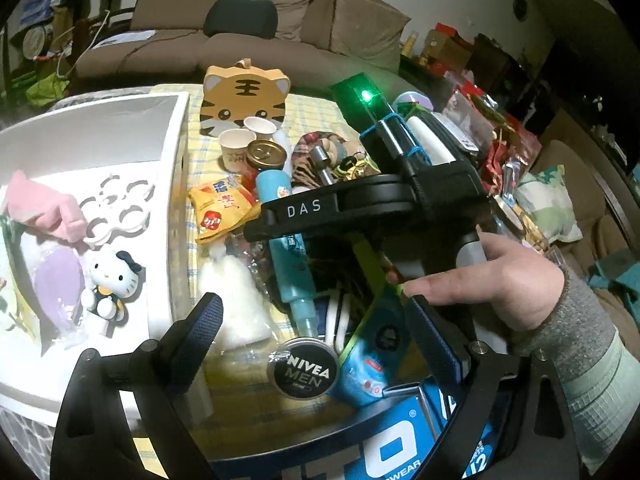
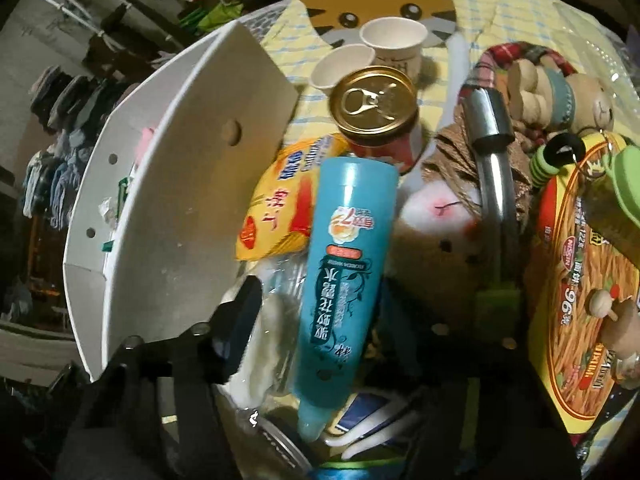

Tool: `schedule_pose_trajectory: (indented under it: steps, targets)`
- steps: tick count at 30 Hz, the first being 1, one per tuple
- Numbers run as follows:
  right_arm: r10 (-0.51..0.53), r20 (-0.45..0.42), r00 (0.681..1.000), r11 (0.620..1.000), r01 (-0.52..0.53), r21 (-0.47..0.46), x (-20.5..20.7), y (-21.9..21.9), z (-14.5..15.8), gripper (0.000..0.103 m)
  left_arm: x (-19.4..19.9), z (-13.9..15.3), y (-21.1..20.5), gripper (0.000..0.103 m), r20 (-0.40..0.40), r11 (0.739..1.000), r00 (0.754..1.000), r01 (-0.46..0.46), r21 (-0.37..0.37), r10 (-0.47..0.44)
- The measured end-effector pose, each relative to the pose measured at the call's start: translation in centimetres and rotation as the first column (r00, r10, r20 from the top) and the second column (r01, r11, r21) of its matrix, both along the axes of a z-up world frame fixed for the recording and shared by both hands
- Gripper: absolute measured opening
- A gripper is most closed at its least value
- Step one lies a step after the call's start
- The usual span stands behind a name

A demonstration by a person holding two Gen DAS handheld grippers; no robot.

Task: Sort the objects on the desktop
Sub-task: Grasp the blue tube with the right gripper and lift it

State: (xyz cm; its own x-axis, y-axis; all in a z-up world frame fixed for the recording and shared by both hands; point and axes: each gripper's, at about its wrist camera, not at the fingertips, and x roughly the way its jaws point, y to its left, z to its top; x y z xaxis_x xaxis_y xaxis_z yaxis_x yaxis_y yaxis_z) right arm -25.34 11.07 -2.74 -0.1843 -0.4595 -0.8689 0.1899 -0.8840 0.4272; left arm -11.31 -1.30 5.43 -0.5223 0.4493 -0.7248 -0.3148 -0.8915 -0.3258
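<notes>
The teal bottle (image 2: 344, 276) lies on the cluttered tabletop (image 1: 308, 108) between the right fingers (image 2: 236, 340); whether they press it I cannot tell. Beyond its cap stands a gold-lidded can (image 2: 374, 106), a yellow snack bag (image 2: 280, 204) beside it. The left fingers (image 1: 200, 332) are spread empty above a round cream tin (image 1: 304, 368), beside the white box (image 1: 176, 128).

can lid (image 2: 374, 100): glossy gold metal | teal bottle (image 2: 344, 264): smooth shiny plastic | paper cups (image 2: 394, 42): matt paper | snack bag (image 2: 280, 200): glossy foil | steel tube (image 2: 490, 148): brushed metal | white bin (image 2: 192, 184): matt plastic | counter cloth (image 1: 308, 112): woven check fabric
</notes>
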Motion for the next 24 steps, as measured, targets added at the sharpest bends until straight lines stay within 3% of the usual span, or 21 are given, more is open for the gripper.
schedule_pose_trajectory:
  steps: [1, 3, 8, 14, 20, 24]
  targets:
    - [-0.007, 0.0, 1.0, 1.0, 0.007, 0.004, -0.1, 0.1, -0.1, 0.05, 0.0, -0.1, 0.1, 0.095, 0.0, 1.0, 1.0, 0.003, -0.003, -0.003]
    - [-0.009, -0.007, 1.0, 0.999, 0.009, 0.042, -0.2, 0.3, -0.3, 0.035, -0.1, -0.2, 0.3, 0.095, 0.0, 1.0, 1.0, 0.005, -0.014, -0.005]
    - [-0.024, -0.04, 0.999, 1.0, 0.024, 0.01, 0.3, 0.9, 0.9, 0.033, -0.1, -0.5, 1.1, 0.095, -0.008, 0.998, 1.0, 0.019, -0.052, -0.019]
    - [-0.037, -0.13, 0.991, 0.995, 0.025, -0.096, 2.7, 2.3, 6.2, 0.033, -0.3, -0.4, 1.3, 0.095, -0.043, 0.996, 0.999, -0.009, -0.088, 0.005]
    - [-0.009, -0.233, 0.972, 0.994, -0.018, -0.112, 6.2, 2.2, 11.4, 0.032, -0.2, 1.8, 0.3, 0.095, -0.167, 0.997, 0.986, -0.029, -0.077, 0.015]
    - [0.056, -0.274, 0.96, 0.991, -0.087, -0.102, 8.8, 1.3, 14.3, 0.03, 0.2, 3.2, 0.3, 0.091, -0.217, 0.998, 0.976, 0.01, -0.068, -0.025]
